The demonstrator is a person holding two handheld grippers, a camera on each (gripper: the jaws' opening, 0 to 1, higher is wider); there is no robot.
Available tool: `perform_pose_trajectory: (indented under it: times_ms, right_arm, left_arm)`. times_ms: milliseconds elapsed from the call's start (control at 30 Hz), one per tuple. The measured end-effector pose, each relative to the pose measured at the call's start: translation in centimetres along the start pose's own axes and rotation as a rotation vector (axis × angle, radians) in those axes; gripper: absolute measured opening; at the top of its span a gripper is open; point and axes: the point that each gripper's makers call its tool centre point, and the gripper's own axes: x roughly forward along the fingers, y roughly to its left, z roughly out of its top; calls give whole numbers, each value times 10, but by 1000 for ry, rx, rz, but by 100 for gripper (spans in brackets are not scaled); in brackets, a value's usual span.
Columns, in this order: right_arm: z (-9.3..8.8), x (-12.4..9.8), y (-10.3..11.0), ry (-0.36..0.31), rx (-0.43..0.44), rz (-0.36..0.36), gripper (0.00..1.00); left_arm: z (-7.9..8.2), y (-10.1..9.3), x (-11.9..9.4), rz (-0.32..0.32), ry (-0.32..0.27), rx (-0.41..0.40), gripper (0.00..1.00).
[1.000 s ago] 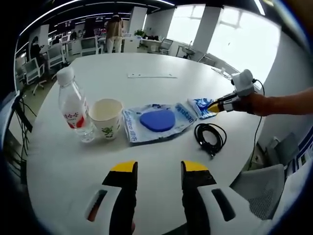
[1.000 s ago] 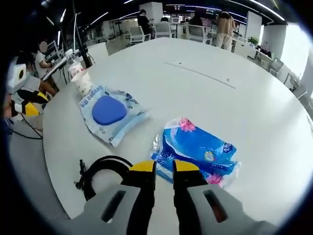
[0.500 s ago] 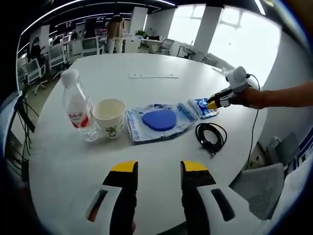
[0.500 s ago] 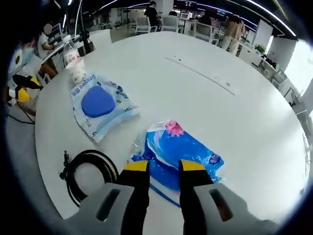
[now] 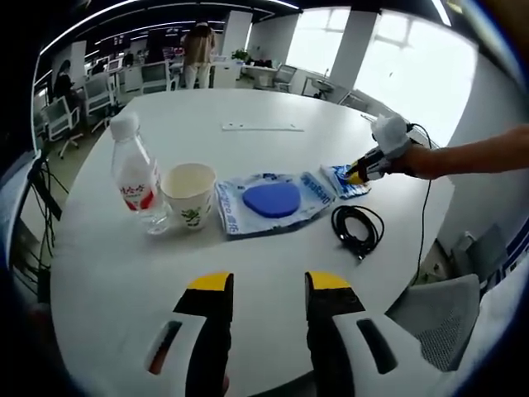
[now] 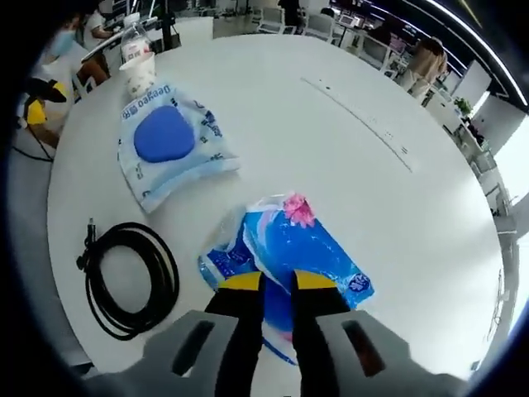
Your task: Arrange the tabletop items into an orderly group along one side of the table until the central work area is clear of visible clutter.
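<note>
Each claw [image 5: 266, 289] [image 6: 277, 285] has black jaws with yellow tips on a grey body.

blue-pad pkt [image 6: 165, 141]: "Deeyeo" | bottle [image 5: 135, 180] label: red chars, unreadable | tissue pkt [image 6: 285, 248]: illegible

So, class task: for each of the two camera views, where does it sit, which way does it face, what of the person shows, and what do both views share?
Left gripper view: rides the left gripper, jaws apart over the near table edge, facing across it; the person's forearm and the right gripper enter from the right.
Right gripper view: rides the right gripper, looking down at the blue tissue pack between its jaws.
Shared: tissue pack, blue pouch, black cable, paper cup, water bottle.
</note>
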Motion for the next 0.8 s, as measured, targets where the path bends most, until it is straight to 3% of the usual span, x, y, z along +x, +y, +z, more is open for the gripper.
perform_pose_trajectory:
  times_ms: [133,300,533,800]
  right_arm:
    - [2,1,1,-18,5,7,0]
    - [2,-1,10,-13,-89,24,0]
    - [5,-4,20,-19,-139,42,0]
    - [6,-4,23,-27,-126,53,0]
  left_arm:
    - [-1,3,-2,7,-1,-6,33]
    - [-4,5,-3,11,0,-9,33]
    - [-3,1,-3,5,-6,-12,33]
    - [-1,-1,-4,1,-12,-9,33]
